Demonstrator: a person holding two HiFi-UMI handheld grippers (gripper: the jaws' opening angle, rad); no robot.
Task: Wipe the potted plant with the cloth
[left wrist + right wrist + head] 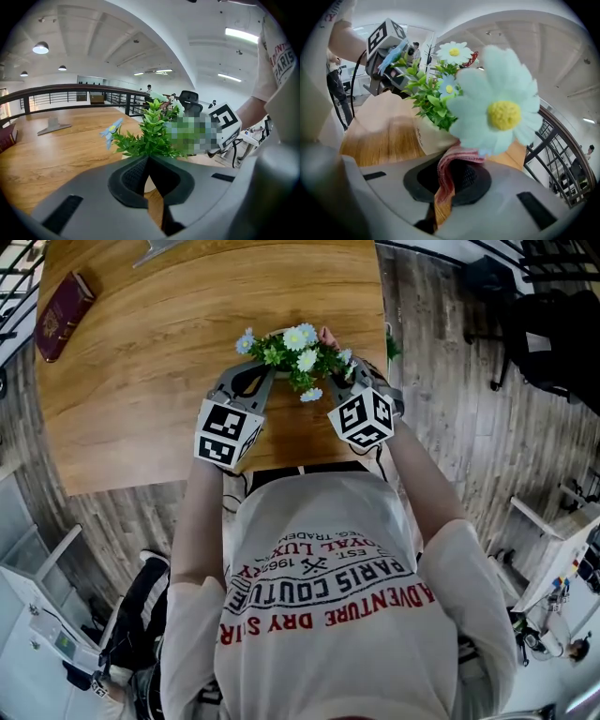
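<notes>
An open-plan room with grey plank flooring (pixel 450 427) and a dark railing (pixel 70 91) around a wooden tabletop (pixel 141 381). A person stands at its near edge with a tool in each hand. The potted plant (pixel 295 357), a pale pot of green leaves with white and blue daisies, sits close to that edge, between the two tools. The left tool (pixel 149 160) has its jaws together, its tips right up against the pot under the leaves; whether they touch it I can't tell. The right tool (pixel 451 164) is clamped on a pinkish-red cloth (pixel 445 180), whose folded end lies against the pot's side beneath a big daisy. A dark red book (pixel 64 303) lies at the far left corner.
</notes>
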